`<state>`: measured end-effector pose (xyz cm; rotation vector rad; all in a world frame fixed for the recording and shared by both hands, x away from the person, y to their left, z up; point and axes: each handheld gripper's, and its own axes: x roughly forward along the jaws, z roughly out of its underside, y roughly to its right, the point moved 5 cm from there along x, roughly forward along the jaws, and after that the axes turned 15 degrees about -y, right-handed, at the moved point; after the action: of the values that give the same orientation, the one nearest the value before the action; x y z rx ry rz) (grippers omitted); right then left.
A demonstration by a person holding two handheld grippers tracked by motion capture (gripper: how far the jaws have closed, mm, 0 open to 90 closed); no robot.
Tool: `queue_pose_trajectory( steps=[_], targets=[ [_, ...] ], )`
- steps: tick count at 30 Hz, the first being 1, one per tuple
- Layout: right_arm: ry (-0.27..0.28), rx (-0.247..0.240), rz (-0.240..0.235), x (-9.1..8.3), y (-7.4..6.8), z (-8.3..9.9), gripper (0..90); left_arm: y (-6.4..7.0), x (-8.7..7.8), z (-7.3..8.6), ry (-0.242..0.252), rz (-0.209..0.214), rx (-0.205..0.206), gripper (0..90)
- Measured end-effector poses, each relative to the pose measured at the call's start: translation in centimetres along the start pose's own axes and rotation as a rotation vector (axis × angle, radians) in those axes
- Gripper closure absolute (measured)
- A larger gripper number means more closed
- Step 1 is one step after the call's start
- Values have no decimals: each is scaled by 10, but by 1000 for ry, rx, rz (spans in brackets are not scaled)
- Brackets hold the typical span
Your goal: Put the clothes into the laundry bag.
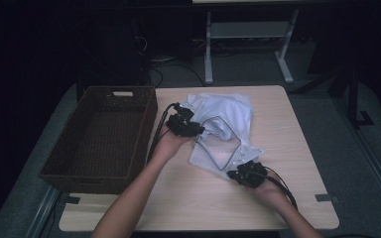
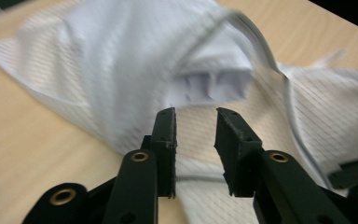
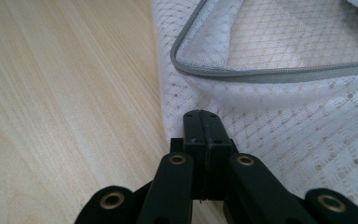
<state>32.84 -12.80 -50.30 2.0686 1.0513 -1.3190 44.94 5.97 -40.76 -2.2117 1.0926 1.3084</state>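
A white mesh bag [image 1: 217,154] with grey trim [image 3: 242,74] lies on the wooden table [image 1: 287,129], and a white cloth [image 1: 225,110] is bunched in its mouth. My left gripper [image 1: 198,130] hovers open at the bag's left side. In the left gripper view the jaws [image 2: 196,116] stand apart just above the mesh [image 2: 317,116], pointing at the folded cloth [image 2: 121,60], with nothing between them. My right gripper [image 1: 234,173] is at the bag's near corner. In the right gripper view its jaws [image 3: 201,116] are pressed together on the edge of the mesh [image 3: 284,126].
A dark woven basket [image 1: 49,173] stands at the table's left side, close to my left forearm. Bare tabletop lies to the right of the bag and along the near edge. White desk legs [image 1: 208,49] stand on the floor behind the table.
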Motion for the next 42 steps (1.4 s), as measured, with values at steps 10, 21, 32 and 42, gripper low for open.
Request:
queue_pose_trajectory(
  steps=[10,21,32,42],
  targets=[
    [2,5,-11,0,1,0,900,-6,27,-33,-16,-22,68,715],
    [4,21,-1,0,0,0,900,43,-5,-1,13,45,255,884],
    [4,33,-8,0,0,0,900,50,58,48,-202,65,315,879],
    [12,36,-51,1,-4,0,900,42,71,56,-247,51,320,863]
  ],
)
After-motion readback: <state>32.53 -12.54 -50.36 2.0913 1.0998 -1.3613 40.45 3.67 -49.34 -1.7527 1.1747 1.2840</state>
